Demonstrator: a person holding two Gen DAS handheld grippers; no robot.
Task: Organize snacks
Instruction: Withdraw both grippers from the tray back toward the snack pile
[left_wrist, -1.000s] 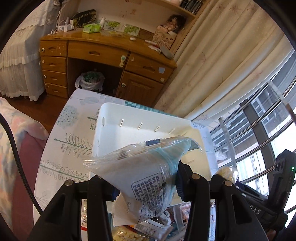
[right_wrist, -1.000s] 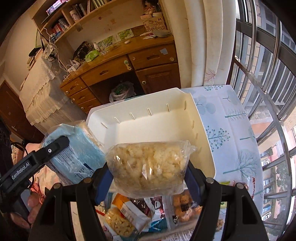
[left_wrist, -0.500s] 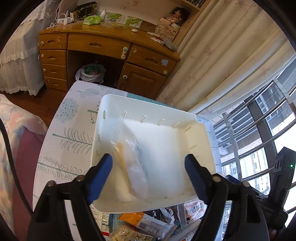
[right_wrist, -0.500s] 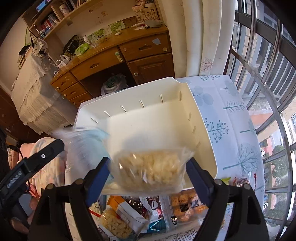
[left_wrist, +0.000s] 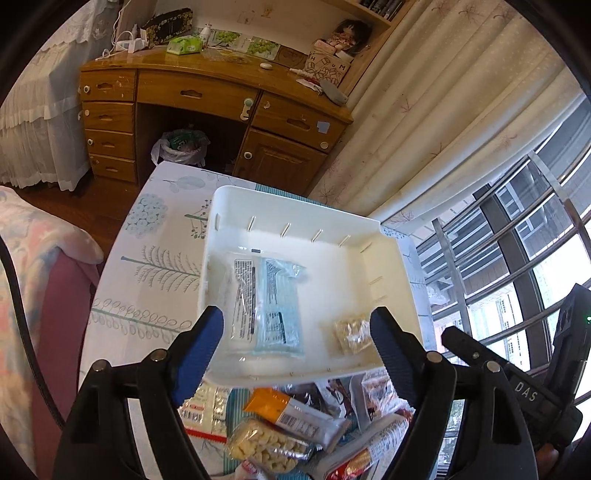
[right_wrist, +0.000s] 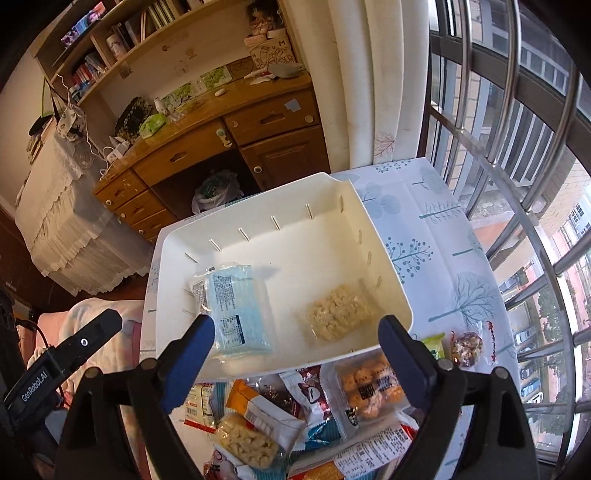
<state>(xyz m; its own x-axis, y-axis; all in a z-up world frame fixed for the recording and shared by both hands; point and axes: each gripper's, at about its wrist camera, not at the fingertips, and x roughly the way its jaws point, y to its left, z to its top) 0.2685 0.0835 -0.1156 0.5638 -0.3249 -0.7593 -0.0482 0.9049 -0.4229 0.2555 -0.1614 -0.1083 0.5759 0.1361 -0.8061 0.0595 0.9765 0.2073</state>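
Note:
A white plastic bin (left_wrist: 299, 216) (right_wrist: 258, 201) stands on the table. A light blue snack packet (left_wrist: 271, 301) (right_wrist: 236, 304) lies in its left half. A clear bag of pale puffed snacks (left_wrist: 352, 332) (right_wrist: 338, 312) lies in its right half. My left gripper (left_wrist: 297, 332) is open and empty above the bin's near edge. My right gripper (right_wrist: 295, 341) is open and empty above the same edge. A pile of loose snack packets (left_wrist: 280, 432) (right_wrist: 306, 410) lies on the table in front of the bin.
The table has a white cloth with blue trees (left_wrist: 147, 266) (right_wrist: 443, 254). A wooden desk (left_wrist: 207, 99) (right_wrist: 221, 144) stands beyond it, with a bin bag underneath. Curtains and a barred window (right_wrist: 517, 110) are at the right. The other gripper's body shows at each frame's edge.
Both grippers have opened. The blue packet fell from the left gripper into the bin, then the puffed snack bag fell from the right one. Both grippers now stand empty.

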